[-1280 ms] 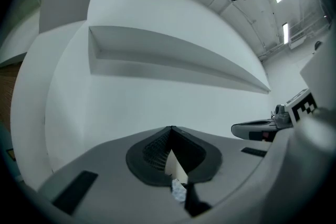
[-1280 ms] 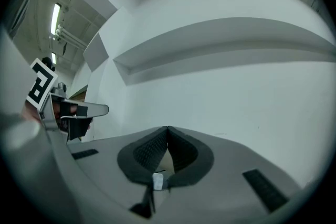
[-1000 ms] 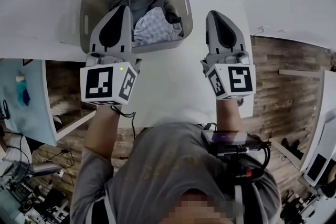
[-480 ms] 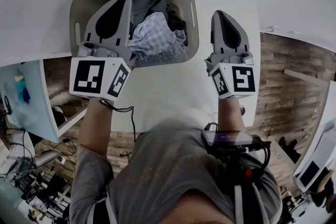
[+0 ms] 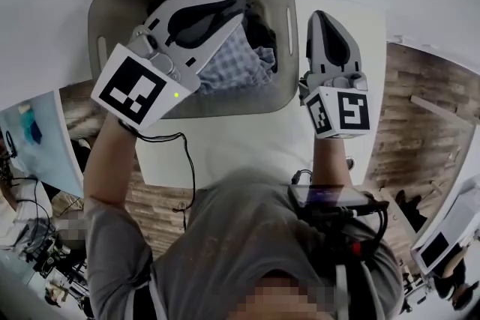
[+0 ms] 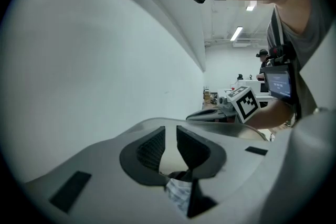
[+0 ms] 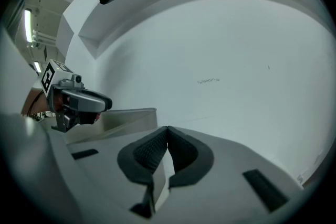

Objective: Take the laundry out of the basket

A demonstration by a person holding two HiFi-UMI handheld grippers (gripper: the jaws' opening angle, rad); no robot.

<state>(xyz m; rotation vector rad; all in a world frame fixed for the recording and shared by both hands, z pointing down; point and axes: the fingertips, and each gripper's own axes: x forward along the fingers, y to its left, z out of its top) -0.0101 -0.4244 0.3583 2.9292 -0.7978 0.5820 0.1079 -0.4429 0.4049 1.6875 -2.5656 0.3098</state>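
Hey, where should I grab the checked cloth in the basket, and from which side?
Probably best to pinch the checked cloth at its bunched-up fold on top of the pile, coming down from above. The tall walls of the basket block a sideways approach, and the cloth lies uppermost beside a dark garment. The left gripper is over it, its jaws just opening, nothing between them.

Looks like a lab or workshop hall, not a home. Upper right of the left gripper view: long ceiling strip lights over white benches crowded with equipment. Head view: plain white tabletop, wood-plank floor at right, tangled cables and gear at lower left.
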